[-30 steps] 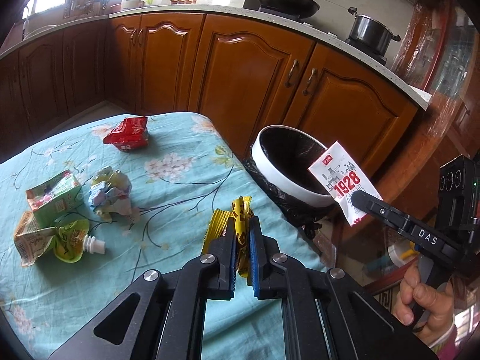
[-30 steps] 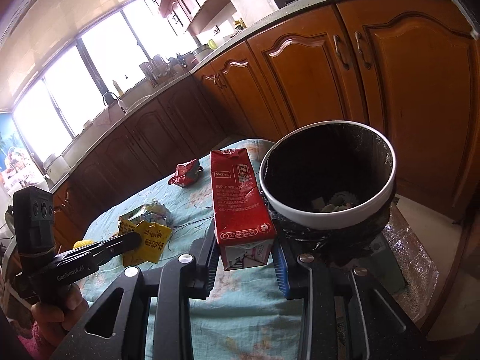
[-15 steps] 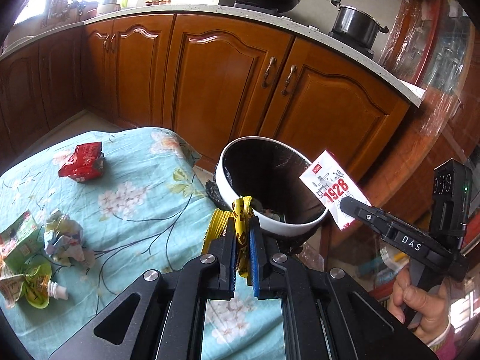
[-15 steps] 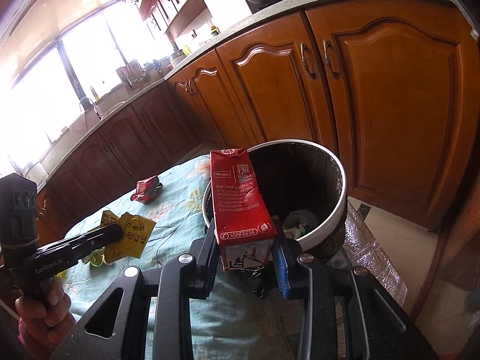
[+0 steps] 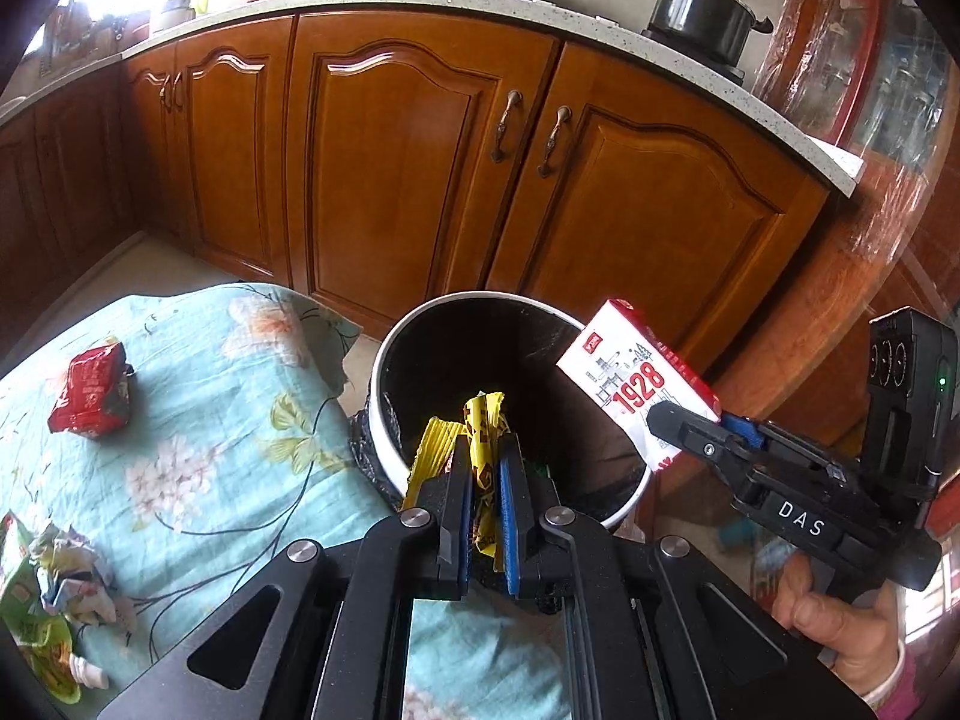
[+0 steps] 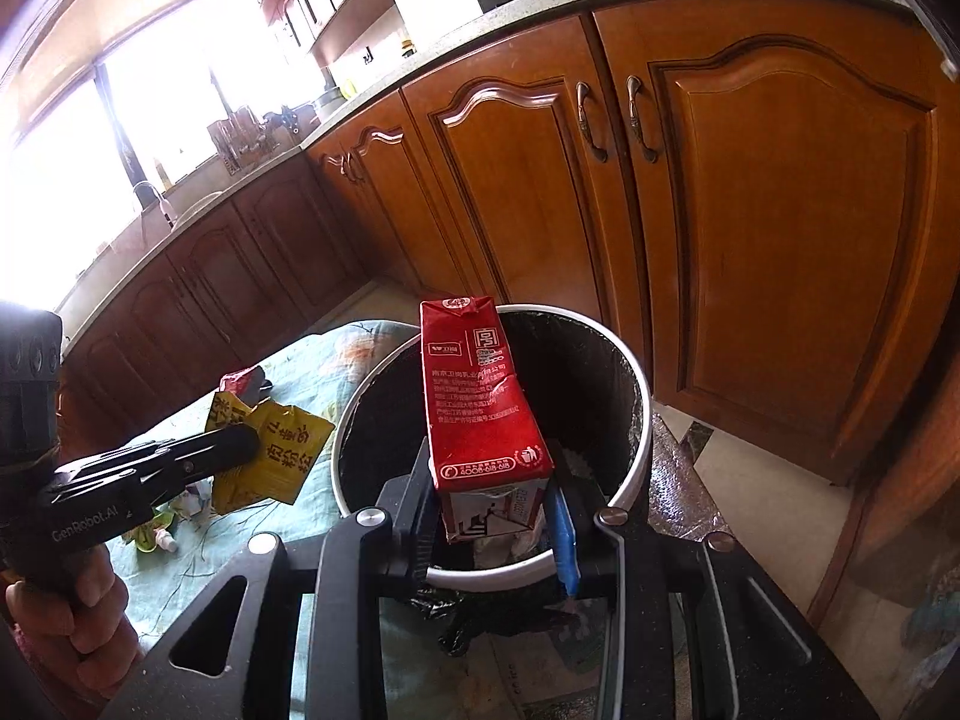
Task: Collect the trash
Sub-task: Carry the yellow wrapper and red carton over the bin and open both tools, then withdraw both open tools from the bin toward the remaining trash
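Now the task's things are two pieces of trash, both held at the white-rimmed bin (image 5: 384,396), which stands in the lower middle of both views, just beside the edge of the table with the flowered cloth (image 5: 198,420). The yellow wrapper (image 5: 480,450) is pinched flat between the narrow jaws of the left gripper (image 5: 485,468), and in the left wrist view it hangs over the dark mouth of the bin, probably so that it falls inside when the jaws part. The red milk carton (image 6: 480,402) is clamped near its bottom end by the right gripper (image 6: 492,510), whose jaws stand only as wide as the carton; it sticks out forward over the bin opening, and its free end points to the far rim. I think both hands are brought together here to drop the two items in one visit. Some trash already lies at the bottom of the bin. Outward on the cloth, more work waits: a red packet (image 5: 90,390) at the left middle of the left view, and crumpled paper (image 5: 66,570) with a green pouch (image 5: 36,648) at the lower left. Behind, the wooden cabinets (image 5: 390,138) fill the upper part of the frame, with a pot (image 5: 699,12) on the counter at the upper right.
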